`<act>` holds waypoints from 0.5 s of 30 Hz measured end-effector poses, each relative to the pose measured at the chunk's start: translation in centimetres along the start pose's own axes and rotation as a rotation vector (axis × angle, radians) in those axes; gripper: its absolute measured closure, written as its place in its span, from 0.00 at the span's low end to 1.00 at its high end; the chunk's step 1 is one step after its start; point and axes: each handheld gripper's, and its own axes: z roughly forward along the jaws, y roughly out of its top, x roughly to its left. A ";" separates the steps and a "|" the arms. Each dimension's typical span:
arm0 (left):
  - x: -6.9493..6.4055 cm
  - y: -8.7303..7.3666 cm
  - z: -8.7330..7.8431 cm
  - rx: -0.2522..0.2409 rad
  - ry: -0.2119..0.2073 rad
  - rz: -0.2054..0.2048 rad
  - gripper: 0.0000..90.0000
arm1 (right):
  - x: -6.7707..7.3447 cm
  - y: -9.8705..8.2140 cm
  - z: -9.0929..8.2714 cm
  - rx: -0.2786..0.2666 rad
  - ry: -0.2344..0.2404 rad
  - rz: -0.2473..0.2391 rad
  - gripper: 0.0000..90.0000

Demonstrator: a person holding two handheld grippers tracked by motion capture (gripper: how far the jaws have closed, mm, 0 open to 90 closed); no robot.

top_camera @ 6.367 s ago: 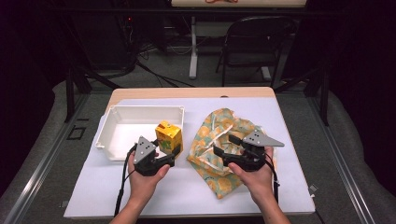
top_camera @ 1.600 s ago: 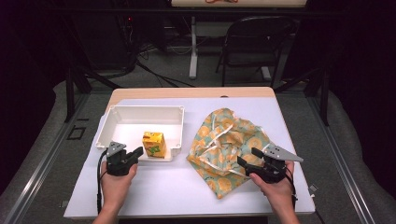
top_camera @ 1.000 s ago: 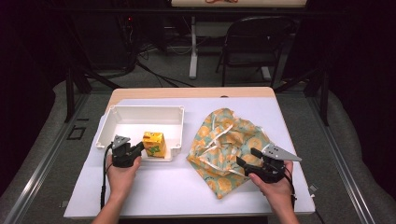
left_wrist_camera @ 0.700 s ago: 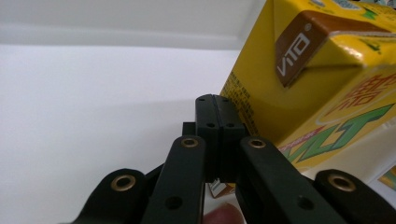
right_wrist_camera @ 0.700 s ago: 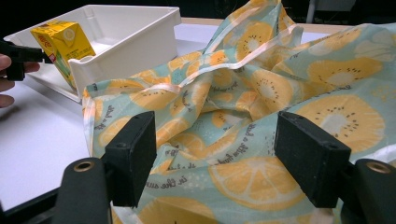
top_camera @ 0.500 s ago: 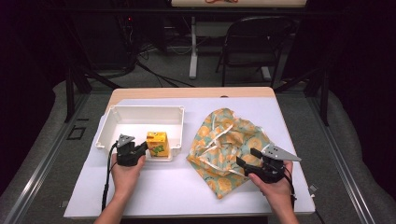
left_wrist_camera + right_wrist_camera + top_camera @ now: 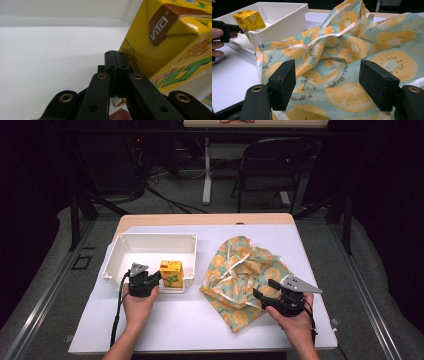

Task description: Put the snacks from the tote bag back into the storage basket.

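- Because the white plastic bin (image 7: 150, 245) sits at the left of the table, it reads as the place where goods taken from the bag end up, and the yellow drink carton (image 7: 171, 273) stands upright in its near right corner
- Just beside that carton the left gripper (image 7: 152, 279) has its jaws pressed flat together with nothing between them; its tips lie against the carton's side, which suggests nudging the carton rather than gripping it
- Right of the bin, the fruit-print cloth bag (image 7: 245, 275) lies slack and crumpled on the white tabletop (image 7: 175, 320), its mouth turned toward the bin
- At the bag's near right edge the right gripper (image 7: 264, 295) has its jaws spread wide over the fabric without pinching it, probably waiting to steady or lift the bag
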 end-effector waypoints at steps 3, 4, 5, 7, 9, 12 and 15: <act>0.0 0.0 -0.1 0.003 0.005 0.005 1.00 | -0.1 0.0 -0.1 -0.002 -0.001 0.000 0.33; -0.1 0.0 -0.1 0.003 0.008 0.010 1.00 | -0.1 0.0 -0.1 -0.002 -0.002 -0.001 0.33; -0.1 -0.1 -0.1 0.001 0.009 0.013 1.00 | -0.1 0.0 -0.1 -0.002 -0.002 0.000 0.33; -0.1 -0.1 -0.3 -0.007 0.017 0.013 1.00 | -0.1 0.0 -0.1 -0.003 -0.002 0.002 0.33; 0.0 0.0 -0.7 -0.015 0.021 0.003 0.94 | -0.2 0.0 -0.1 0.000 -0.003 0.002 0.33; 0.3 0.1 -1.6 -0.031 0.015 -0.002 0.79 | -0.2 0.0 -0.3 -0.006 -0.001 0.003 0.33; 0.5 0.2 -2.6 -0.055 0.004 -0.004 0.69 | -0.3 0.0 -0.4 -0.007 -0.007 0.003 0.33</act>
